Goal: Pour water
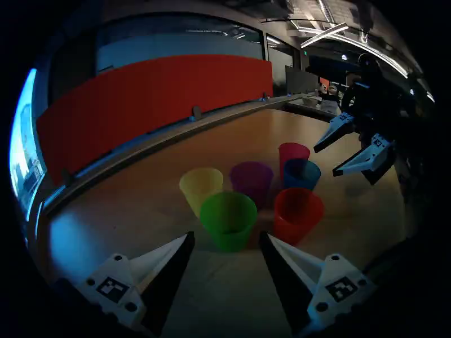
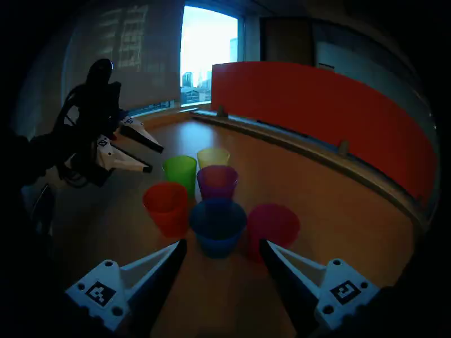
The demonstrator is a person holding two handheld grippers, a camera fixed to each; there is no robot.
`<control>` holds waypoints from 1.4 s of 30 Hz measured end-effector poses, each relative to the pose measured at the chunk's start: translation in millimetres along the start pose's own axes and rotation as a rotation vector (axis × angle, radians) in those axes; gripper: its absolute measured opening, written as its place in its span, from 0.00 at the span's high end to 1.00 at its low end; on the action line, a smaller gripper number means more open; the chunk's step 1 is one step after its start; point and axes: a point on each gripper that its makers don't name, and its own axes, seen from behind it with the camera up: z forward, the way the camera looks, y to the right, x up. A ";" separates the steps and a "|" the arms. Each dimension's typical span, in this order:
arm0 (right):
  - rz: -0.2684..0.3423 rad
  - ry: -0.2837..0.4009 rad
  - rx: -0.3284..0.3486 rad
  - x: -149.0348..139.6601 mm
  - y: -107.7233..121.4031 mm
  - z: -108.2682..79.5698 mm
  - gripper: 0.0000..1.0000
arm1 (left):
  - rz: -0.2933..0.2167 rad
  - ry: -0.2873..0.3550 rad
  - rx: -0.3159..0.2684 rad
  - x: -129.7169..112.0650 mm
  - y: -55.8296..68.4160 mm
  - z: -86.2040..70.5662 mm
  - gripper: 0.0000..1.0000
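My left tongs (image 1: 226, 236) stand wide open and empty just short of the green cup (image 1: 228, 217), which sits just beside the purple cup (image 1: 251, 179) on the worktop (image 1: 129, 208); my right tongs (image 2: 222, 243), equally open and empty, face the blue cup (image 2: 217, 225) on the purple cup's other side. To pour cleanly I should close squarely on one cup at mid-wall, lift it clear of its neighbours, then tilt slowly.
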 end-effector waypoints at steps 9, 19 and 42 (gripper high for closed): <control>-0.011 -0.021 0.013 -5.8 -2.3 11.6 0.01 | 0.009 -0.018 -0.012 -1.0 -1.5 9.1 0.15; -0.032 -0.044 0.022 -9.1 -3.8 21.4 0.01 | 0.008 -0.051 -0.019 -10.0 -3.0 17.6 0.15; -0.040 -0.062 0.032 -6.3 -3.2 45.1 0.01 | 0.039 -0.060 -0.014 -14.0 -10.0 27.3 0.15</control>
